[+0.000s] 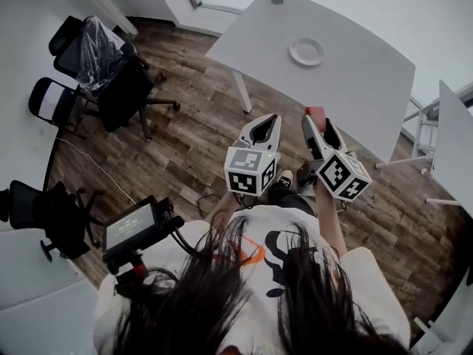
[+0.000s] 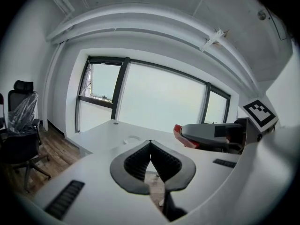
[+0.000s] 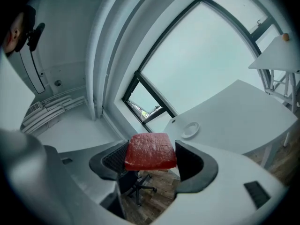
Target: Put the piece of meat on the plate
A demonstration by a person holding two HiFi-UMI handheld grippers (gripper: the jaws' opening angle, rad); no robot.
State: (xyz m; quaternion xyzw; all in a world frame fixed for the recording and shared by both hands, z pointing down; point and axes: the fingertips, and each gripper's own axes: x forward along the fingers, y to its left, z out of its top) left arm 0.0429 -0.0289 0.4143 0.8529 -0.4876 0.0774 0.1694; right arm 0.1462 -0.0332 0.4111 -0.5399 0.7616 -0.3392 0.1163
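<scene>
One piece of meat [image 3: 150, 151] was held clamped in the right gripper [image 1: 316, 115], near the edge of the table [image 1: 362, 87]. One plate [image 1: 307, 51] (white, round) lay farther in. The left gripper [image 2: 150, 145] was closed on nothing.

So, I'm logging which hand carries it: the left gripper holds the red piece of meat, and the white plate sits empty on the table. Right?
No: the right gripper holds the piece of meat, as the right gripper view shows; the left gripper is shut on nothing. The plate does sit empty on the table.
</scene>
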